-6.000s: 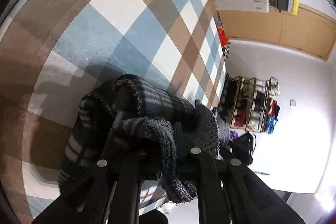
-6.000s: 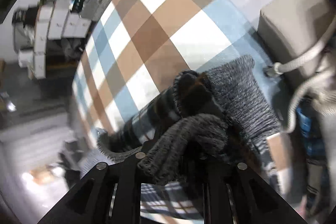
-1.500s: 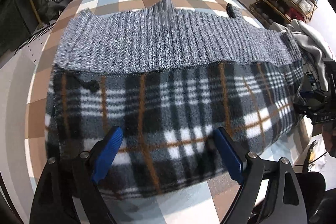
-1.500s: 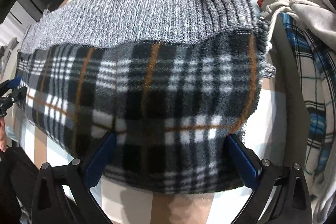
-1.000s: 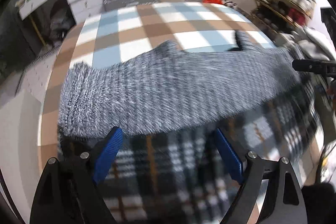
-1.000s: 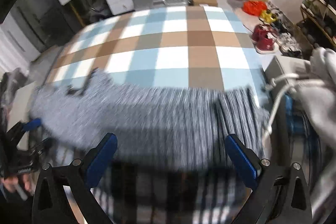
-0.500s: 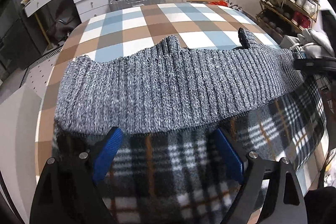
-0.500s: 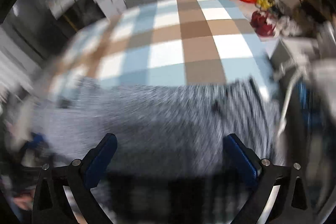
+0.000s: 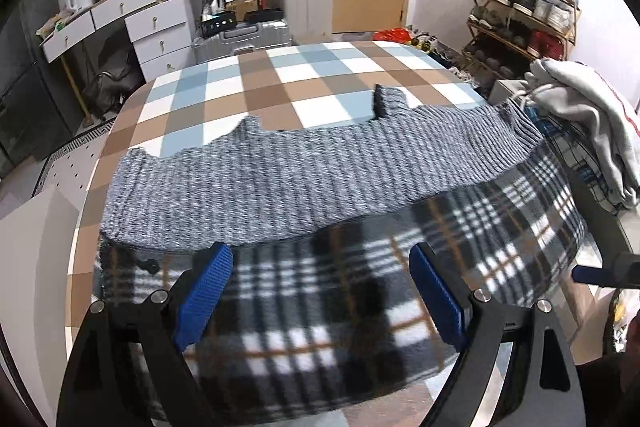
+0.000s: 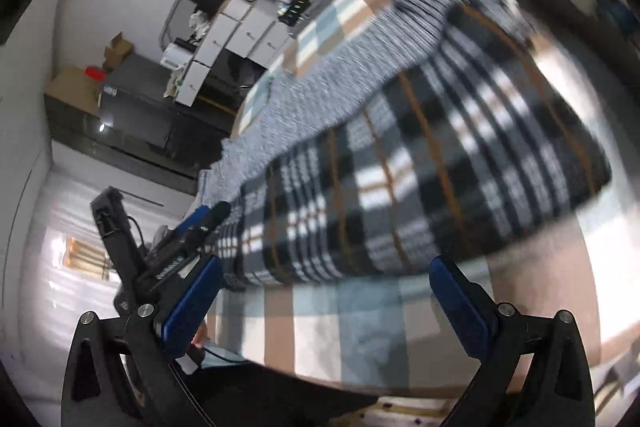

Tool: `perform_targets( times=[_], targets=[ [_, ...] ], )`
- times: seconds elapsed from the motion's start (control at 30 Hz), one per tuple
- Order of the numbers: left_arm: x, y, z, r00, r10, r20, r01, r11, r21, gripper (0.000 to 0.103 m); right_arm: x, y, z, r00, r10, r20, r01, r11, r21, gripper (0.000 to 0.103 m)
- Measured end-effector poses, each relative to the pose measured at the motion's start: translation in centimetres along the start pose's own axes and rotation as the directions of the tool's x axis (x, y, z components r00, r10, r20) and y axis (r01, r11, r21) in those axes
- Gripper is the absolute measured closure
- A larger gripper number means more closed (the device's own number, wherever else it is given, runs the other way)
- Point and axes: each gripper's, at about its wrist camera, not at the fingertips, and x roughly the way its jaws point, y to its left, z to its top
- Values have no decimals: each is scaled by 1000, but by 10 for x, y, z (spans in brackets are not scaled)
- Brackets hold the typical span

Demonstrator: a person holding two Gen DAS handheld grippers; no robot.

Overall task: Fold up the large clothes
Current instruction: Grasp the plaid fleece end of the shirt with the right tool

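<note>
The checked surface [image 9: 240, 99] fills most of the left wrist view. A garment [image 9: 320, 227] lies spread flat on it, grey knit band toward 12 o'clock, plaid part toward 6 o'clock. A pile of clothes [image 9: 584, 131] sits at 3 o'clock. The left gripper [image 9: 320, 291] hovers over the plaid, fingers spread, holding nothing. The right gripper [image 10: 320, 299] is likewise spread and empty, near the garment's edge.

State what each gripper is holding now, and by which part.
Nothing. The left gripper and right gripper are both open and empty; the garment lies spread on the bed.
</note>
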Motion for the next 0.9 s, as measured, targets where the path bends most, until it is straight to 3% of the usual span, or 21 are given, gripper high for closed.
perform_targets(
  times=[0.07, 0.17, 0.3, 0.5, 0.63, 0.73, 0.83, 0.9],
  targets=[
    [4, -3, 0, 1000, 11, -14, -11, 1000, 9, 16, 5, -14, 1, 999, -44, -31, 46, 996, 74, 0],
    [11, -4, -2, 999, 20, -39, -20, 1000, 7, 16, 12, -35, 10, 998, -28, -50, 38, 976, 213, 0],
    [23, 0, -3, 996, -1, -84, -1, 1000, -26, 16, 15, -26, 23, 997, -76, -26, 80, 975, 207, 0],
    [29, -2, -2, 996, 0, -86, -3, 1000, -28, 16, 28, -30, 42, 991, -134, 25, 124, 961, 247, 0],
    [33, -7, -6, 995, 5, -104, -7, 1000, -18, 15, 35, -25, 53, 981, -177, 83, 155, 964, 216, 0],
    [41, -3, -9, 990, -32, -138, 24, 998, -59, 11, 35, -13, 63, 978, -159, 135, 137, 978, 156, 0],
    [40, -5, -8, 988, -33, -151, 24, 998, -58, 11, 30, 14, 66, 976, -89, 200, 84, 996, 32, 0],
    [40, -6, -8, 988, -33, -154, 25, 998, -60, 10, 24, 35, 64, 970, 5, 244, 17, 996, -91, 0]
  ],
)
